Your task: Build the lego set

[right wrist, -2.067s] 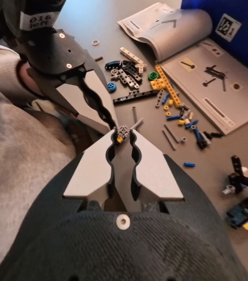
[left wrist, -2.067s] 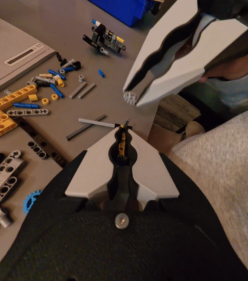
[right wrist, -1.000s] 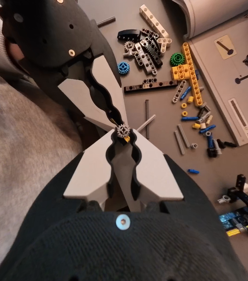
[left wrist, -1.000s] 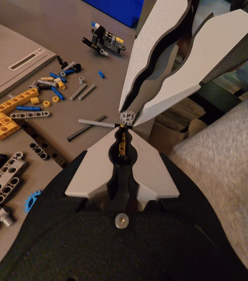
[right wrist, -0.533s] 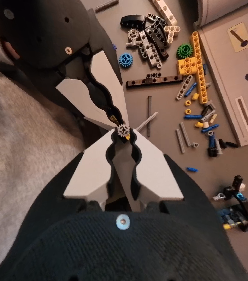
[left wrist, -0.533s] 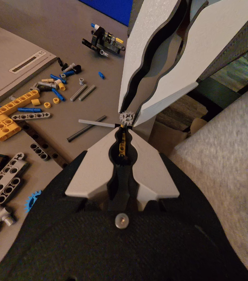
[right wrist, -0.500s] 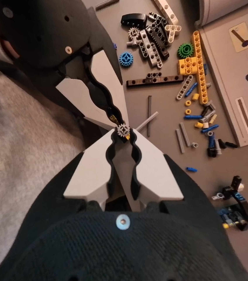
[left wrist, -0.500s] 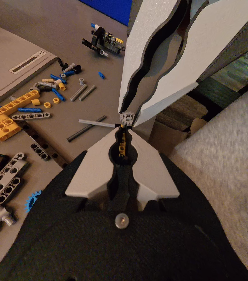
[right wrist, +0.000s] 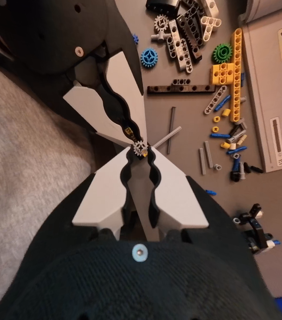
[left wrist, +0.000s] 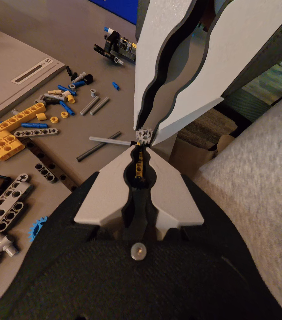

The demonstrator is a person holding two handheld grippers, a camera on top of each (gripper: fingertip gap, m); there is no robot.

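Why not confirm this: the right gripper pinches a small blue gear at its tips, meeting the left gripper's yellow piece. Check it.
One thing is wrong: the gear is grey, not blue, as the right wrist view shows. The blue gear lies loose on the table. The rest holds: the right gripper pinches the gear at its tips, against the yellow piece in the left gripper.

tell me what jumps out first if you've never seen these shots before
The two tools meeting tip to tip at the centre: the right tool pinches a small grey gear, pressed against the yellow and black piece clamped in the left tool, with a light grey axle sticking out sideways. Beyond them, loose parts litter the grey table, notably a long yellow beam and a green gear by the open instruction booklet.
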